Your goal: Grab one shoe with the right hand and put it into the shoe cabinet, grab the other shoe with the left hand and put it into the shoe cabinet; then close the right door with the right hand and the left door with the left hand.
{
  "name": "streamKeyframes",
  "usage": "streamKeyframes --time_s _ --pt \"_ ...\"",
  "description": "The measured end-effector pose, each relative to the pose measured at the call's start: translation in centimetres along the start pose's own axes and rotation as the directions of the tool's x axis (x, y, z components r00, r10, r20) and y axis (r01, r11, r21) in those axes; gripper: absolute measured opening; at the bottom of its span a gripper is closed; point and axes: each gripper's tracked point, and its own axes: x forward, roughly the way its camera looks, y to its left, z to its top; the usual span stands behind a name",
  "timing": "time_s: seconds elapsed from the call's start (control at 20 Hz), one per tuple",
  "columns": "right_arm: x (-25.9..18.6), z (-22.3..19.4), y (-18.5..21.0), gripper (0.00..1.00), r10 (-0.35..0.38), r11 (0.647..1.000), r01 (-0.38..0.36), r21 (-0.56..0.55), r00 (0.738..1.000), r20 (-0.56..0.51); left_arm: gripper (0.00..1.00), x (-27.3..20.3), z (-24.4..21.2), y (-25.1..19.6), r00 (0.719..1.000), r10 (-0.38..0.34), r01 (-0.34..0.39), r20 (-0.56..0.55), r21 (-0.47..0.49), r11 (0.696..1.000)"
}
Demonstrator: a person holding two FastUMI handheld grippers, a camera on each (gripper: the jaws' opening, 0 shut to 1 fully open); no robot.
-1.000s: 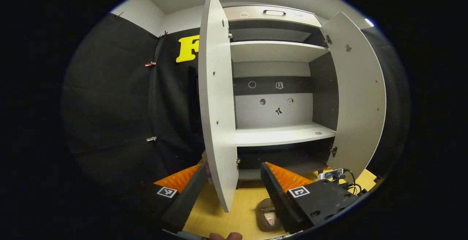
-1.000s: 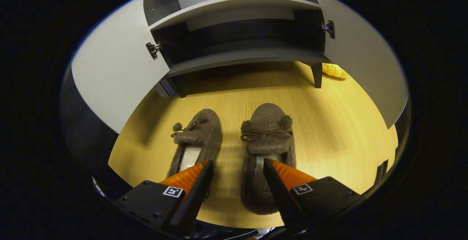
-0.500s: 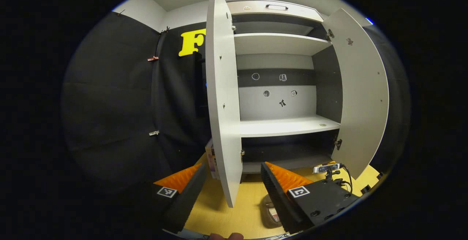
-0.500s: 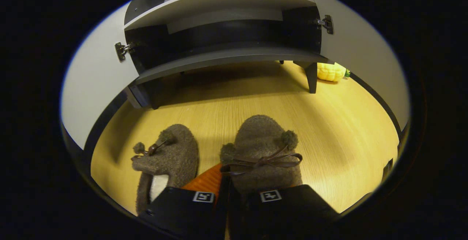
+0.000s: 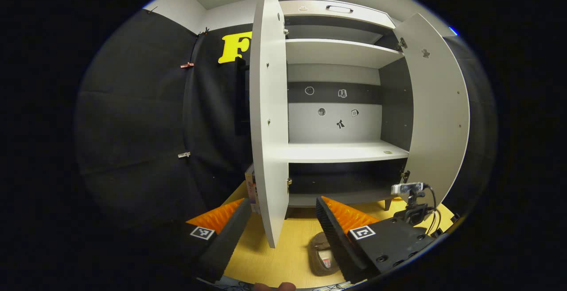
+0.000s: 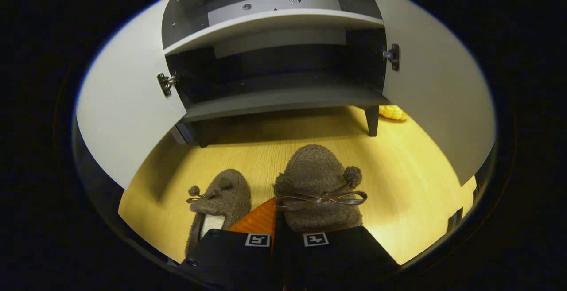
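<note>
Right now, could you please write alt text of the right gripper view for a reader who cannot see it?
The right claw is shut on a fuzzy brown slipper with a bow, toe pointing at the open shoe cabinet. The second slipper lies on the wooden floor to its left; both cabinet doors stand open.

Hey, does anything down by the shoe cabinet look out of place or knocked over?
One thing: a yellow object lies on the floor behind the cabinet's right leg. What it is, I cannot tell. Both slippers sit upright.
</note>
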Motion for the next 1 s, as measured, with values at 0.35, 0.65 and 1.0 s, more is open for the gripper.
streamKeyframes --time_s 0.35,0.65,1.0 --pt "-6.5 12.0 0.6 0.13 0.067 0.997 -0.070 0.021 0.990 0.127 0.95 0.1 0.7 -1.6 0.999 -0.031 0.032 0.010 -0.025 0.999" --pt "-8.8 24.0 0.9 0.13 0.077 0.997 -0.072 -0.030 0.972 0.221 0.95 0.4 1.4 -3.6 0.996 -0.086 0.087 0.030 -0.032 0.996" --pt "-4.8 36.6 0.7 0.12 0.033 0.998 -0.014 -0.061 0.945 0.325 0.95 0.6 1.2 -5.2 0.991 -0.132 0.133 0.023 -0.041 0.990"
